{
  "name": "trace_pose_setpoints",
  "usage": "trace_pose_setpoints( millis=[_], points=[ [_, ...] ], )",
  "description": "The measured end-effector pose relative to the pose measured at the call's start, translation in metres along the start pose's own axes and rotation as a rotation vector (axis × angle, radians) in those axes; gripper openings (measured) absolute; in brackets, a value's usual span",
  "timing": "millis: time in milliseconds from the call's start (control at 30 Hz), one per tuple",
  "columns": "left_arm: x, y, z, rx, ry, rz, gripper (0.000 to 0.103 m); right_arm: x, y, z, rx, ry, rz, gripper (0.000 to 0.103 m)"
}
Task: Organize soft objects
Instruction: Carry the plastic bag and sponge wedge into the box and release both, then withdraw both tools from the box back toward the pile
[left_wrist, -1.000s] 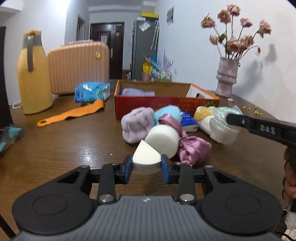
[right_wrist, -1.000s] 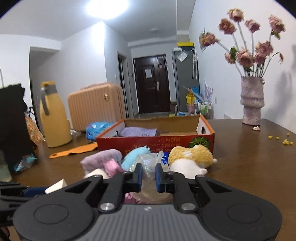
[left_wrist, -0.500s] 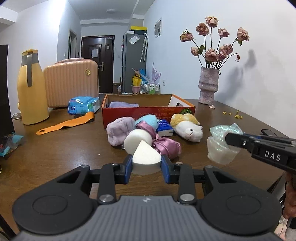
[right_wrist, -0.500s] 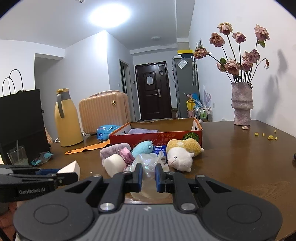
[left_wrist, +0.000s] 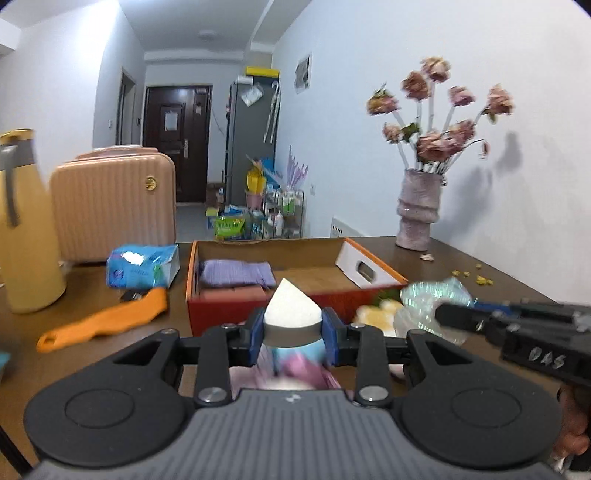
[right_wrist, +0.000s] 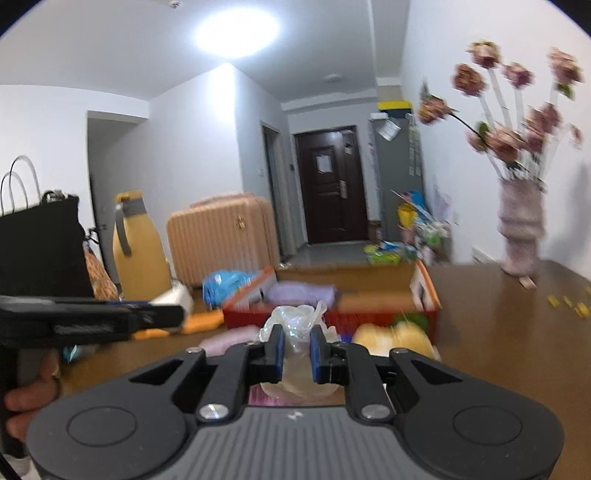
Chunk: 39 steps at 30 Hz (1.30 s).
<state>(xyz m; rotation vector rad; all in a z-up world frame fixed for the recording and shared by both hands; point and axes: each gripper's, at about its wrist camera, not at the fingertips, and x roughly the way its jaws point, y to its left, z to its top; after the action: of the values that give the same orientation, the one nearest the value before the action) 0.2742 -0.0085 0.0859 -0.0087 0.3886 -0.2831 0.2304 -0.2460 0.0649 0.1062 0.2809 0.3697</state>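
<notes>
Brown wood surface (left_wrist: 110, 369) w/ orange-red box (left_wrist: 258, 314), blue pack (left_wrist: 142, 266), orange strip (left_wrist: 107, 321), yellow flask (left_wrist: 26, 236), vase (left_wrist: 417, 210), yellow crumbs (left_wrist: 476, 277); plush toy (right_wrist: 391, 338) just in front of box.

Matt white foam wedge (left_wrist: 291, 308); crinkly clear plastic bag (right_wrist: 297, 325); glossy wood table (right_wrist: 498, 332).

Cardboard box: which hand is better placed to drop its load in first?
Left, probably. The left gripper holds its white sponge wedge lined up with the cardboard box; the right gripper's plastic bag sits similarly, marginally further.
</notes>
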Motion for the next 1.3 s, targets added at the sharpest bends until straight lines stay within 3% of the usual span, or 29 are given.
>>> trace_pose_setpoints(
  millis=[200,333,533,667,733,800,1000,1300],
  points=[
    [0.129,0.052,0.068,-0.026,0.124,0.056,0.033,0.134,-0.029,0.079,0.070,0.084,0.088,0.014],
    [0.212,0.084,0.083,-0.079,0.260,0.080,0.034,0.242,-0.047,0.105,0.169,0.216,0.104,0.014],
    [0.271,0.102,0.068,-0.045,0.360,0.094,0.042,0.360,-0.071,0.089,0.341,0.436,0.076,0.014],
    [0.277,0.108,0.059,-0.039,0.354,0.077,0.048,0.397,-0.072,0.061,0.405,0.575,0.078,0.018],
    [0.275,0.108,0.060,-0.029,0.345,0.082,0.050,0.401,-0.074,0.055,0.433,0.591,0.091,0.031],
    [0.271,0.106,0.062,-0.014,0.335,0.088,0.057,0.398,-0.069,0.055,0.414,0.599,0.096,0.036],
    [0.241,0.101,0.081,-0.015,0.310,0.122,0.057,0.359,-0.066,0.081,0.373,0.544,0.068,0.040],
    [0.129,0.072,0.110,0.061,0.181,0.187,0.069,0.225,-0.089,0.137,0.342,0.383,0.019,0.048]
  ],
)
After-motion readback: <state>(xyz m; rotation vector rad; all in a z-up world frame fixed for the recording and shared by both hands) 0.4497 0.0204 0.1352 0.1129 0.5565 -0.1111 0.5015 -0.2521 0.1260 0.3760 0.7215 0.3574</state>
